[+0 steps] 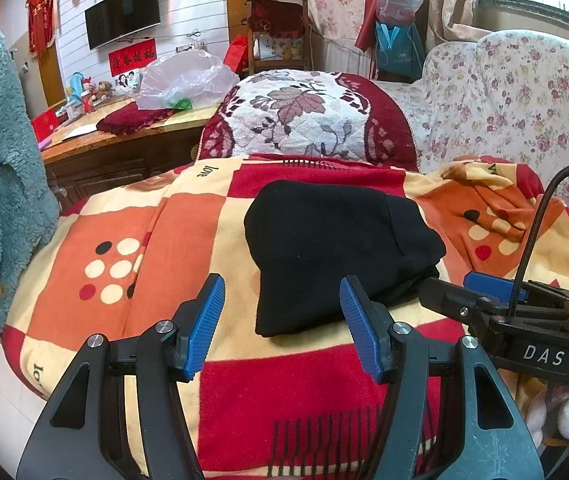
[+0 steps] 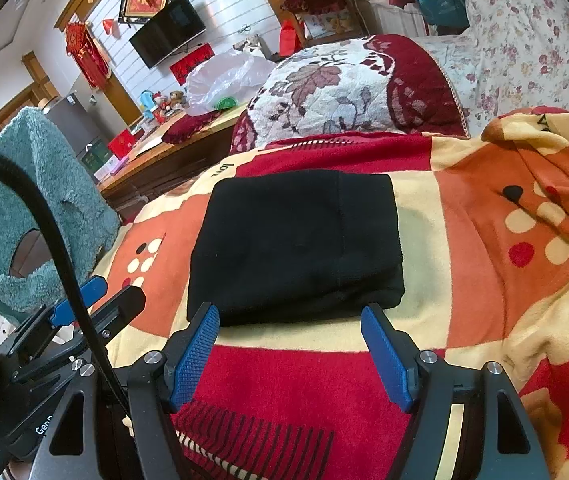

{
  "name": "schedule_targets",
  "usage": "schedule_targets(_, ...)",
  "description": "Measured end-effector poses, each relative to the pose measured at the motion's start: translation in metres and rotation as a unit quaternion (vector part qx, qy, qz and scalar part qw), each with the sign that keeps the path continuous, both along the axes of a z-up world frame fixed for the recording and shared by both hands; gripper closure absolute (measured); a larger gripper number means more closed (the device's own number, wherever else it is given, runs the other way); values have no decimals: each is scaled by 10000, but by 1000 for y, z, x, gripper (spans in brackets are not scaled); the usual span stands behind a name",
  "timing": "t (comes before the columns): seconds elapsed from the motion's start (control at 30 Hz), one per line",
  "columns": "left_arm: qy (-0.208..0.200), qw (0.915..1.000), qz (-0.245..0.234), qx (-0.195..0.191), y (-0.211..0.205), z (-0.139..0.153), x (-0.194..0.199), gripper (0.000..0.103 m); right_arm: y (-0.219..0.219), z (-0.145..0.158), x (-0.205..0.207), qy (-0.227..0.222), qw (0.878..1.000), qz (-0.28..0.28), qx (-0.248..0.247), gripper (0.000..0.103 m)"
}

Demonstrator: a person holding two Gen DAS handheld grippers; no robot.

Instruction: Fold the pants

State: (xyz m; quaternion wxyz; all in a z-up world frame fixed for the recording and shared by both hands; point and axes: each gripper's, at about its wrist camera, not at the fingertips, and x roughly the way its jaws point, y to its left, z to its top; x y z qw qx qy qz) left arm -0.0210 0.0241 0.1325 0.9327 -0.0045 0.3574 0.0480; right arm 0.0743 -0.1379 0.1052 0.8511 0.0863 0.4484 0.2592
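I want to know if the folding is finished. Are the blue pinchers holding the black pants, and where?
Nothing is held. The left gripper and right gripper are both open, just short of the folded black pants lying on the blanket.

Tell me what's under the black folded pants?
The black folded pants lie on a checked blanket of red, orange and cream squares. The patch straight beneath them is covered, and so is whatever the blanket itself lies over.
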Motion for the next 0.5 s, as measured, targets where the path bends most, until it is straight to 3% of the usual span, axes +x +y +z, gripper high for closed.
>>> schedule_targets(0.5,-226,9995,-187,110,-6,2,-9,43,4,-3,-4,42,10000,68,-52,32)
